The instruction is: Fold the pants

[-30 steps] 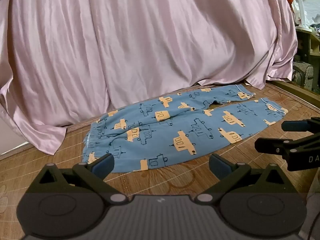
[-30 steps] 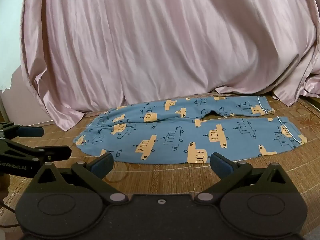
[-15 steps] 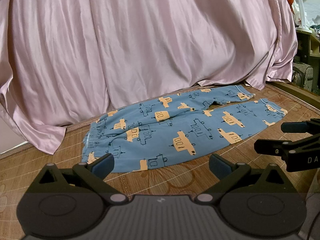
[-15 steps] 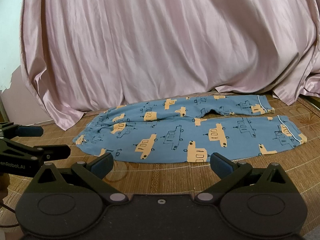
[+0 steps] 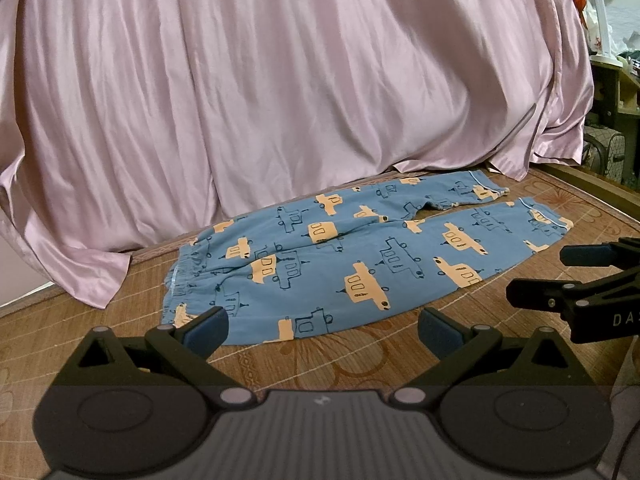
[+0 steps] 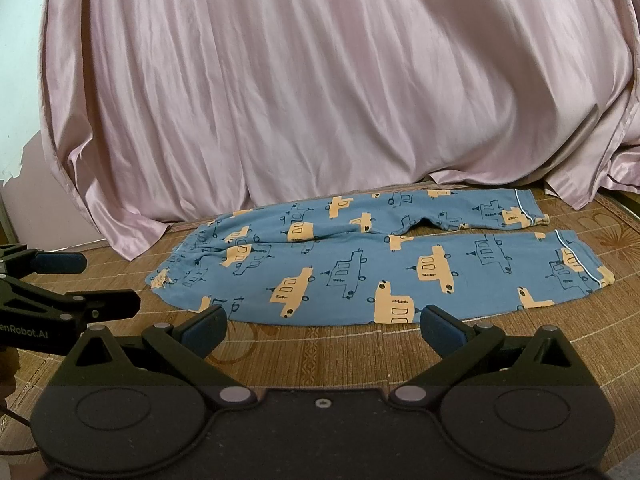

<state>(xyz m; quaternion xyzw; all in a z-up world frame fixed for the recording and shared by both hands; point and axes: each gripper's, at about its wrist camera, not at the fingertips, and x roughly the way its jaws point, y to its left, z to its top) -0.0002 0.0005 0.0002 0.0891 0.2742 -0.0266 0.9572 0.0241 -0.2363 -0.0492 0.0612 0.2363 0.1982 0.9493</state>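
Blue patterned pants (image 5: 352, 256) spread flat on woven mat (image 5: 360, 360) before pink drape (image 5: 300, 80), left gripper (image 5: 322, 330) jaws wide apart, empty, right gripper (image 6: 322, 330) jaws likewise spread, touching nothing

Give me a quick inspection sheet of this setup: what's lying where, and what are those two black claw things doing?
Surface: brown woven mat, patterned.
Job's things: blue pants with yellow vehicle print, spread flat, unfolded, waistband on the left.
Clutter: nothing seen on the mat.
Grippers: left gripper open, empty; right gripper open, empty; both short of the pants.
Cables: thin cable at lower left.
Surroundings: pink satin sheet draped behind; furniture at far right.
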